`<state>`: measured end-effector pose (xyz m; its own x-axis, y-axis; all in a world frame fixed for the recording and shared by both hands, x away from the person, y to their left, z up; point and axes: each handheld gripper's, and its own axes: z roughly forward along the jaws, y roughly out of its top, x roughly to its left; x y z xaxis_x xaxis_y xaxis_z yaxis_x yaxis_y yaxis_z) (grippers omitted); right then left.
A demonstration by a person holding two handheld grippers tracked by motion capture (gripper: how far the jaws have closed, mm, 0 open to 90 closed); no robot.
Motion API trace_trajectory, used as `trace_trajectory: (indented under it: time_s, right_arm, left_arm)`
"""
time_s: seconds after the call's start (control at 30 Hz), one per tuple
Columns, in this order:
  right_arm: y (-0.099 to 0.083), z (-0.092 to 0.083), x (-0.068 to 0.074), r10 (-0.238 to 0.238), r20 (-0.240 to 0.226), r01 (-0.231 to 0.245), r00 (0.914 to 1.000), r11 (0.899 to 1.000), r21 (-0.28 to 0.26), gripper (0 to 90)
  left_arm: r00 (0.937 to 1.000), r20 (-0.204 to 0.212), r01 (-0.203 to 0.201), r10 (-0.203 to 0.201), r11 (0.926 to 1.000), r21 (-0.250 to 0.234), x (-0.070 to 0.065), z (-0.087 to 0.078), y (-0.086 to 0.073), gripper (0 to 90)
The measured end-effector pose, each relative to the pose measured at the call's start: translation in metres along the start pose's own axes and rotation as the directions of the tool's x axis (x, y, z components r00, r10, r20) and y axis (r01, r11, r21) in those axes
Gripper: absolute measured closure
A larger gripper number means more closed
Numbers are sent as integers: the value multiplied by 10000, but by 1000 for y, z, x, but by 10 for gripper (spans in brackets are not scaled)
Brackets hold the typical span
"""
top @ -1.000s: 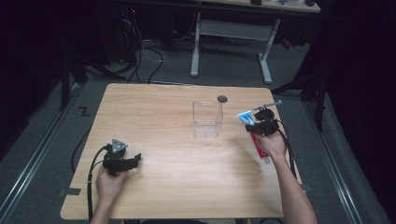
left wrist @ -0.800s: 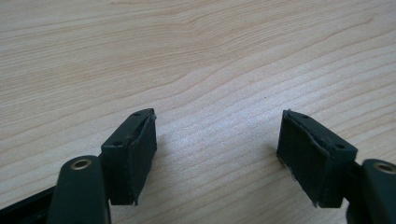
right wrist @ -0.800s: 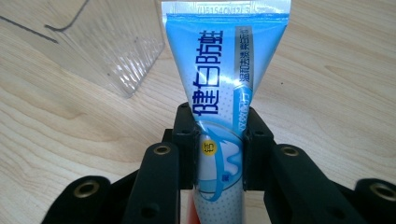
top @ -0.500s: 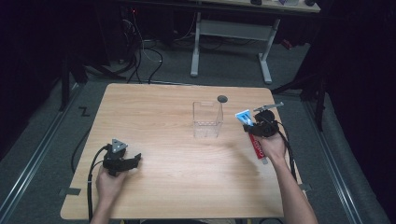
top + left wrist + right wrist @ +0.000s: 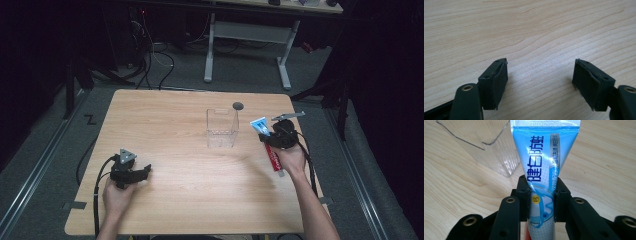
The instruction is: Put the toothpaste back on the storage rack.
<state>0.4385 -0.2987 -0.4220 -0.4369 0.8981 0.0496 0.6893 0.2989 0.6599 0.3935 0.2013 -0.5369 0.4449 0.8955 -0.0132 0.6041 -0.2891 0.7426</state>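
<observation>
While the right tool (image 5: 541, 195) clamps the toothpaste tube (image 5: 544, 165), lift clear of the clear box (image 5: 222, 128) rim; left tool (image 5: 540, 82) gapes empty.

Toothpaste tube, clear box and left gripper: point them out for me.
toothpaste tube (image 5: 541, 167), right gripper view, printed blue body
clear box (image 5: 222, 129), high view, front wall
left gripper (image 5: 540, 82), left gripper view, midway between open jaws

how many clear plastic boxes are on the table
1. The clear box stands upright near the middle of the table, just left of the toothpaste tube clamped in the right gripper. Nothing hints at another.
</observation>
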Motion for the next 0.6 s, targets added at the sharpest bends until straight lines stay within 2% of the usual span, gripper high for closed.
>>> trace_trajectory:
  time_s: [0.6]
  right_arm:
    - [6, -9, 13, -272, -303, 254, 9992, 9980, -578, 725]
  left_arm:
    - [10000, -1, -2, 2, 10000, -2, 0, 0, 0, 287]
